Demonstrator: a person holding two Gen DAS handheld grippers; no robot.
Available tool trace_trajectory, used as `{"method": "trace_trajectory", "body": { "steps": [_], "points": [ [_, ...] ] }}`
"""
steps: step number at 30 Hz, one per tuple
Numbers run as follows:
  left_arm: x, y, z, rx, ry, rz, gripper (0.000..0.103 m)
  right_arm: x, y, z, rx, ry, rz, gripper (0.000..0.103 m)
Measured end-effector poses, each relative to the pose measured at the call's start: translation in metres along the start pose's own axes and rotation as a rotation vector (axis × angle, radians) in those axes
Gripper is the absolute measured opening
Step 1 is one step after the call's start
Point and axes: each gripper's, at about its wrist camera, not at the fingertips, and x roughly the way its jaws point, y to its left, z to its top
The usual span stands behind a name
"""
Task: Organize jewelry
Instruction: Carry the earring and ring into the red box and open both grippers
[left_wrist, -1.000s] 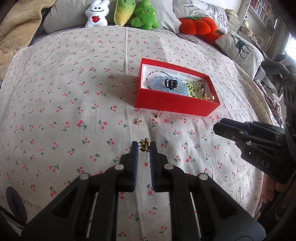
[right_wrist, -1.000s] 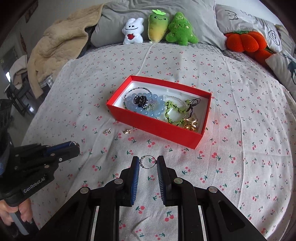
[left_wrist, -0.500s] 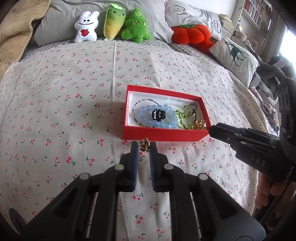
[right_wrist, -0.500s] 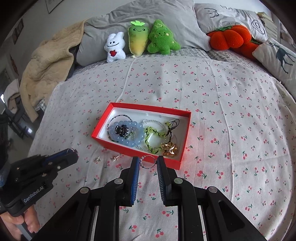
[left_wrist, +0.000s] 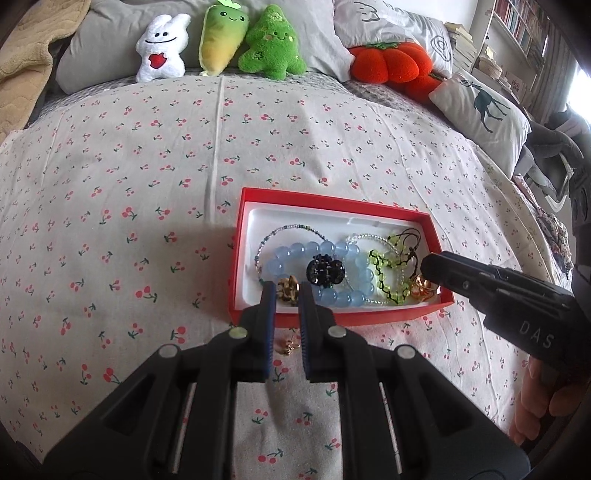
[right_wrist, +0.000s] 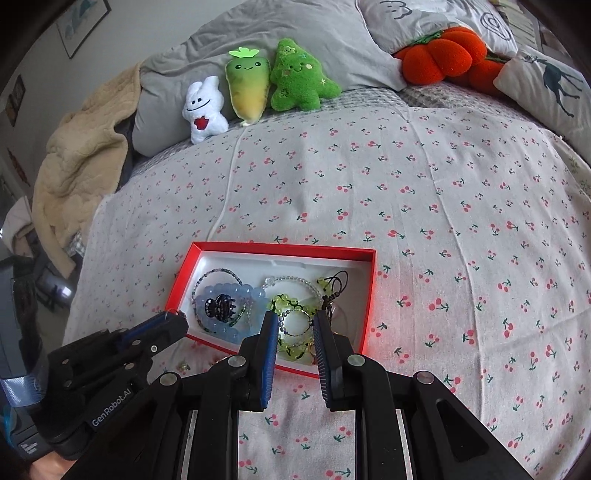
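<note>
Two hand-held black grippers hang over a shallow red cardboard box with a white liner (left_wrist: 334, 201) on a cherry-print bedsheet (left_wrist: 147, 184), each carrying a piece of jewelry to be dropped in. The left gripper (left_wrist: 287, 291) is clamped on a small gold-coloured filigree ornament (left_wrist: 288, 289), probably an earring, held at the very tips of its blue-padded fingers just over the box's near left corner. The right gripper (right_wrist: 297, 323) pinches a thin wire ring strung with small pale beads (right_wrist: 295, 322) between its tips, above the near right part of the box. Already inside lie a chunky pale-blue bead bracket (left_wrist: 351, 273) with a small black claw hair clip (left_wrist: 324, 271) in its middle, a lime-green beaded bracelet on dark cord (left_wrist: 388, 275) and a shiny gold bow-shaped piece (left_wrist: 421, 288) at the near right corner. At least one more small gold earring (left_wrist: 288, 346) waits on the sheet just outside the box's near wall, seen between the left gripper's fingers. To finish this step well, each gripper should probably be carried fully past the near wall and lowered close to the liner before the fingers part, since both pieces are tiny and could bounce off the beads or catch on the wall. The two tools work close together, so releasing one at a time looks safer, and the left load would sit best in the bare white strip at the box's left end.
</note>
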Motion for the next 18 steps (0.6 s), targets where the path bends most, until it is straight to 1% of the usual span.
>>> {"method": "trace_trajectory", "body": {
  "steps": [4, 12, 14, 16, 18],
  "points": [
    [0.003, 0.002, 0.003, -0.037, -0.001, -0.017, 0.014, 0.006, -0.002, 0.000, -0.003, 0.012, -0.012, 0.020],
    [-0.006, 0.002, 0.002, -0.024, -0.015, 0.000, 0.022, 0.007, -0.004, 0.000, -0.001, 0.012, -0.022, 0.020],
    [-0.011, 0.004, 0.000, -0.024, -0.024, 0.009, 0.026, 0.007, -0.005, 0.001, -0.002, 0.010, -0.022, 0.020],
    [-0.017, 0.006, -0.001, -0.031, -0.035, 0.014, 0.033, 0.007, -0.005, 0.002, -0.001, 0.010, -0.020, 0.020],
    [-0.022, 0.008, -0.003, -0.030, -0.041, 0.019, 0.036, 0.008, -0.004, 0.004, 0.002, 0.008, -0.015, 0.020]
  ]
}}
